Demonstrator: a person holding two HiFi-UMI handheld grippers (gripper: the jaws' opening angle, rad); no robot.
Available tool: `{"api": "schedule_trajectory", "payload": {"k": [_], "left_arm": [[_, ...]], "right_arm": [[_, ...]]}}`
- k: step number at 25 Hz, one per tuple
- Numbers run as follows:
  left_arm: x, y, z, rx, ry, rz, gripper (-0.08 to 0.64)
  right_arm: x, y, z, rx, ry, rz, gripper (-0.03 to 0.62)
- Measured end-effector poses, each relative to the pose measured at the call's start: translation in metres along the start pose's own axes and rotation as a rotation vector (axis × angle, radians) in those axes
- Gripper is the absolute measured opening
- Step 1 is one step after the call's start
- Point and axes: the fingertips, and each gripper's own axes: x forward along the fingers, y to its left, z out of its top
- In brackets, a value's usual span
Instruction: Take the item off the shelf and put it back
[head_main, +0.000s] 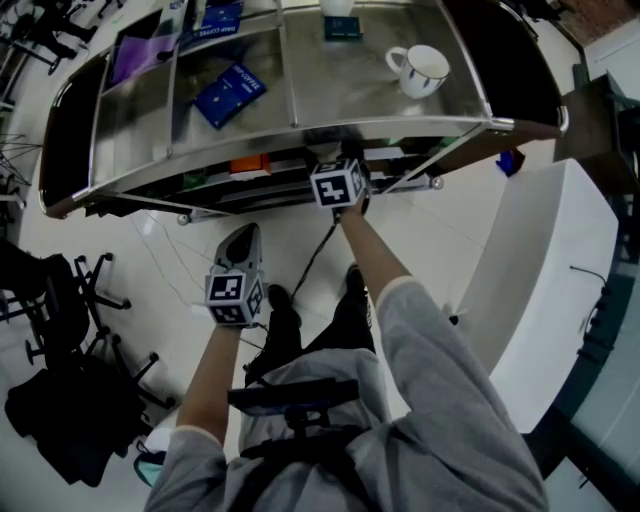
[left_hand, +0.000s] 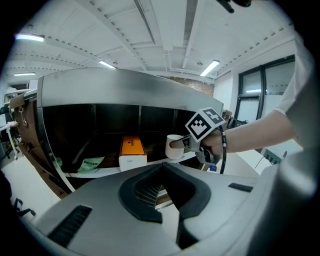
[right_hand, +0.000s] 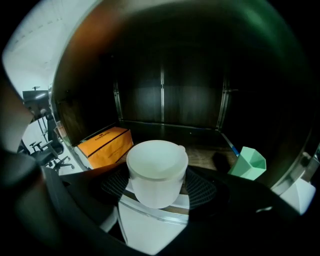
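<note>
A white cup (right_hand: 157, 172) sits between the jaws of my right gripper (right_hand: 158, 194), just over the front edge of the shelf's lower tier (right_hand: 210, 155). Both pads press on its sides. From the left gripper view, the same cup (left_hand: 173, 147) shows at the shelf edge with the right gripper (left_hand: 189, 144) shut on it. In the head view, the right gripper (head_main: 338, 172) reaches under the steel top of the shelf (head_main: 330, 95), which hides the cup. My left gripper (head_main: 243, 243) hangs lower and apart from the shelf, its jaws (left_hand: 165, 172) together on nothing.
An orange box (right_hand: 102, 145) lies left of the cup and a green folded holder (right_hand: 248, 164) to its right. A white mug (head_main: 420, 70) and a blue packet (head_main: 230, 93) rest on the shelf's top. A white counter (head_main: 560, 260) stands right, office chairs (head_main: 60, 300) left.
</note>
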Motion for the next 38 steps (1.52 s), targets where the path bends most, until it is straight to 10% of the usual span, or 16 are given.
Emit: {"api": "schedule_trajectory", "payload": {"k": [38], "left_arm": [[-0.066, 0.016, 0.051, 0.021, -0.118, -0.033, 0.006]], "right_arm": [[-0.244, 0.013, -0.033, -0.021, -0.192, 0.046, 0.368]]}}
